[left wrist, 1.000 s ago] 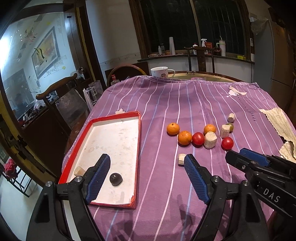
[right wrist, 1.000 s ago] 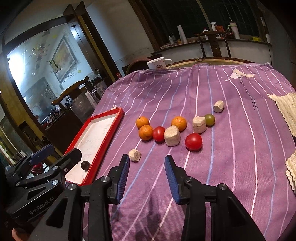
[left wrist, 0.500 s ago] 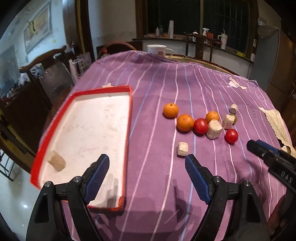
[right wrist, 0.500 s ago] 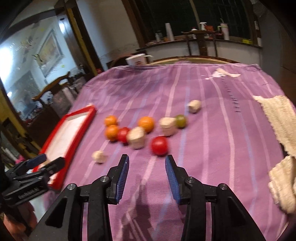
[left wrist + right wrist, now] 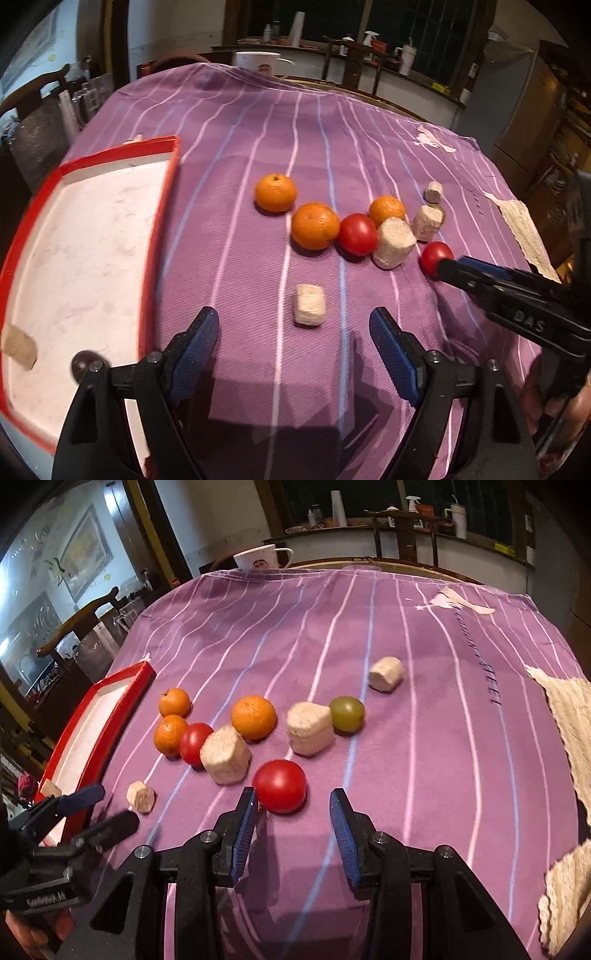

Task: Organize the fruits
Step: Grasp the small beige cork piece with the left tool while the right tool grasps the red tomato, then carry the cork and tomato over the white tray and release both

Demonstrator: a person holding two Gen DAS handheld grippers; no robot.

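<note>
Now, left wrist view: the left gripper [image 5: 291, 332] has tipped downward and moved closer to the cloth [image 5: 258, 122] since a second ago, so the fruit cluster fills more of the frame. Its fingers stand wide apart with nothing between them; a pale block [image 5: 310, 304] lies just ahead of the gap. The tray [image 5: 162, 199] sits at left, holding a tan piece [image 5: 18, 349] and a dark round item [image 5: 83, 363]. Three oranges, the nearest being this orange [image 5: 315, 226], a tomato [image 5: 356, 234] and further pale blocks lie in a loose row, well apart from the tray. The right gripper [image 5: 443, 267] enters from the right, its tip at a second tomato [image 5: 436, 256].

Right wrist view: the right gripper [image 5: 291, 814] has also dropped toward the cloth. Its fingers are narrowly apart and empty; the near tomato [image 5: 279, 785] now sits just ahead of the gap, close to the left finger. Judgement: this tomato is the likely next pick, and no fruit from the row has yet reached the tray. A green fruit [image 5: 346, 713] touches a pale block behind.

Surface and room: a purple striped cloth covers a round table; a mug [image 5: 258, 557] stands at the far edge, a knitted mat [image 5: 569, 709] at right, chairs and a dark window beyond.
</note>
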